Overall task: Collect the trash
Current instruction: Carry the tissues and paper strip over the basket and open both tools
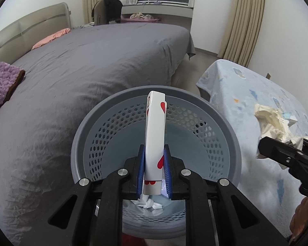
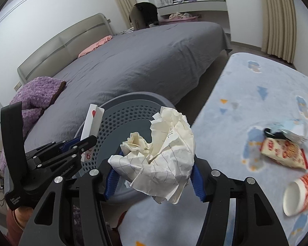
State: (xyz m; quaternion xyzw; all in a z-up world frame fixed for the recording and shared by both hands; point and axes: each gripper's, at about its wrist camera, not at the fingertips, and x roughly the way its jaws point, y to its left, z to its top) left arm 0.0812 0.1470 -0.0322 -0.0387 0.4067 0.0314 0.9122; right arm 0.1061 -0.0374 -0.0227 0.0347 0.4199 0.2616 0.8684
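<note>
My left gripper (image 1: 154, 157) is shut on a white card box with red hearts (image 1: 155, 131), held upright over the grey perforated trash basket (image 1: 96, 141). White crumpled paper (image 1: 149, 204) lies at the basket's bottom. My right gripper (image 2: 154, 164) is shut on a big wad of crumpled cream paper (image 2: 164, 149), just beside the basket's rim (image 2: 133, 98) and above the table edge. In the right wrist view the left gripper (image 2: 86, 141) with the card box (image 2: 92, 123) shows at the left. In the left wrist view the right gripper (image 1: 281, 147) and its paper wad (image 1: 273, 119) show at the right.
A table under a light blue patterned cloth (image 2: 246, 94) carries a red-and-white paper cup (image 2: 301, 190) on its side, a red snack packet (image 2: 283, 151) and a crumpled wrapper (image 2: 293, 131). A grey bed (image 1: 88, 65) with a purple blanket (image 1: 0, 82) stands behind the basket.
</note>
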